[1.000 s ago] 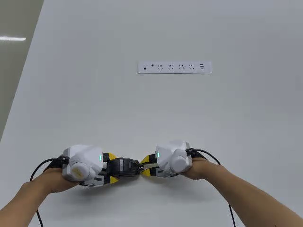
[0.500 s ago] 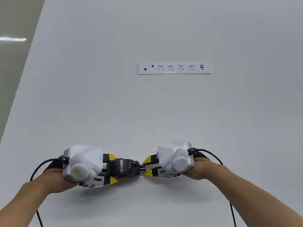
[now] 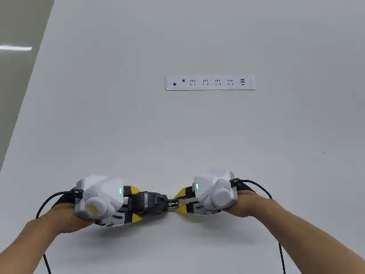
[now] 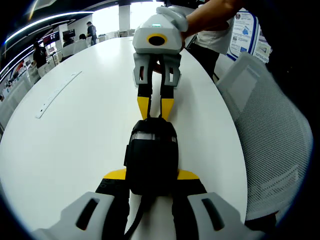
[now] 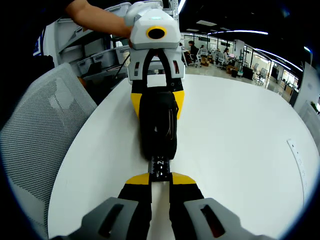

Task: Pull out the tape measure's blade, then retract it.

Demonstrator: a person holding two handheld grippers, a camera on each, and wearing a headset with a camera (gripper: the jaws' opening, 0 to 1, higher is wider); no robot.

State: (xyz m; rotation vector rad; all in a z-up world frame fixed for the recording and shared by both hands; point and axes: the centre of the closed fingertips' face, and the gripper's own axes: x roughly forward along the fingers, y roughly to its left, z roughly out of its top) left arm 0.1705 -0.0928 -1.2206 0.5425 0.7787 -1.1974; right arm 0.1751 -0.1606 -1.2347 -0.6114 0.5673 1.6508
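Near the bench's (image 3: 171,131) 6 o'clock edge, the left gripper (image 3: 134,204) jaws clamp the tape measure (image 3: 149,202), while at its 3 o'clock the right gripper (image 3: 179,201) jaws pinch the barely drawn blade (image 5: 160,166), lying 9-to-3.

Desk (image 3: 114,114): white, plain, across most of the head view.
Power strip (image 3: 210,82): white, lying flat on the desk, upper centre (sockets in one row).
Floor (image 3: 17,68): grey-green strip, upper left.
Mesh chair (image 4: 270,150): grey, right side of the left gripper view, beside the desk edge.
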